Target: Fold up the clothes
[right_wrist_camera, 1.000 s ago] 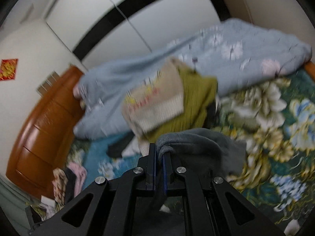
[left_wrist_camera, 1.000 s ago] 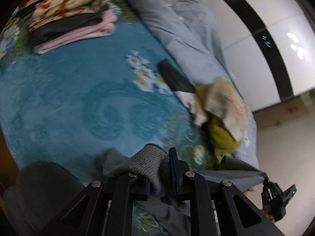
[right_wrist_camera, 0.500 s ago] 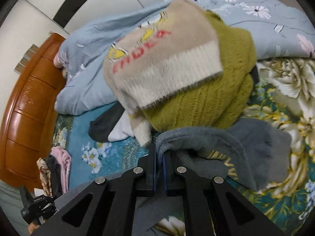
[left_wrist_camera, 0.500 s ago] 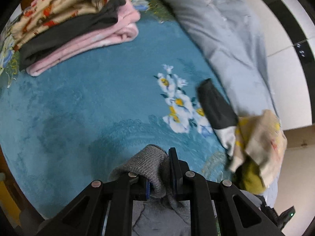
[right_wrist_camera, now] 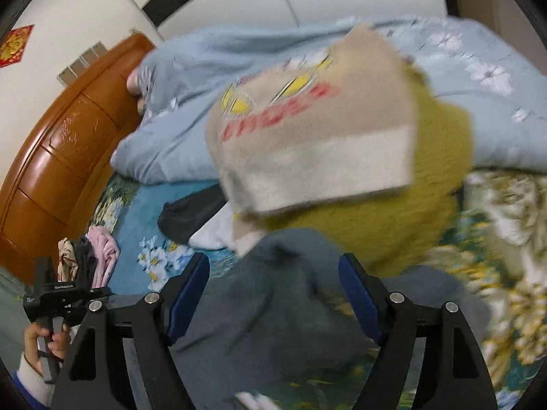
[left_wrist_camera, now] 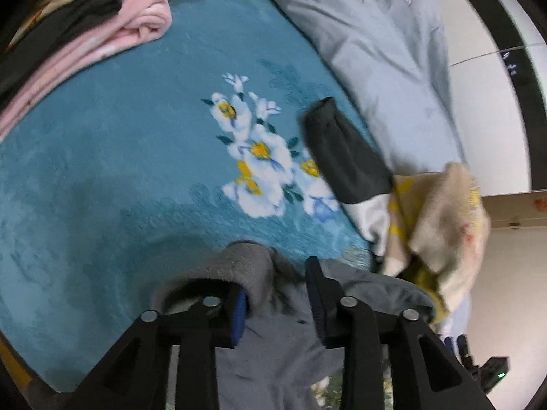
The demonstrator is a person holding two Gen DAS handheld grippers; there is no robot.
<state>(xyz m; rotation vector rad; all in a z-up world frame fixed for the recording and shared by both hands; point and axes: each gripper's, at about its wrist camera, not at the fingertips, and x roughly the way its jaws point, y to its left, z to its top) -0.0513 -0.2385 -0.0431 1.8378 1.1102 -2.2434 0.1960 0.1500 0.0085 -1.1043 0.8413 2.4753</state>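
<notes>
Gray garment [right_wrist_camera: 273, 307]: soft, limp, light. Lies on bed [left_wrist_camera: 119, 171]. Left gripper [left_wrist_camera: 277, 304] fingers part-spread around hem; right gripper [right_wrist_camera: 273, 294] fingers spread wide. Grip ribbed hem, corners.

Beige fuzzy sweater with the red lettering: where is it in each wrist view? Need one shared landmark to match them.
Left wrist view: the beige fuzzy sweater sits at the right edge, crumpled over a bit of olive knit.
Right wrist view: it fills the upper centre, draped on the olive-green knit sweater.
Shared landmark: the dark grey sleeve with white fabric at its end, lying on the blue floral blanket beside the beige sweater.
</notes>
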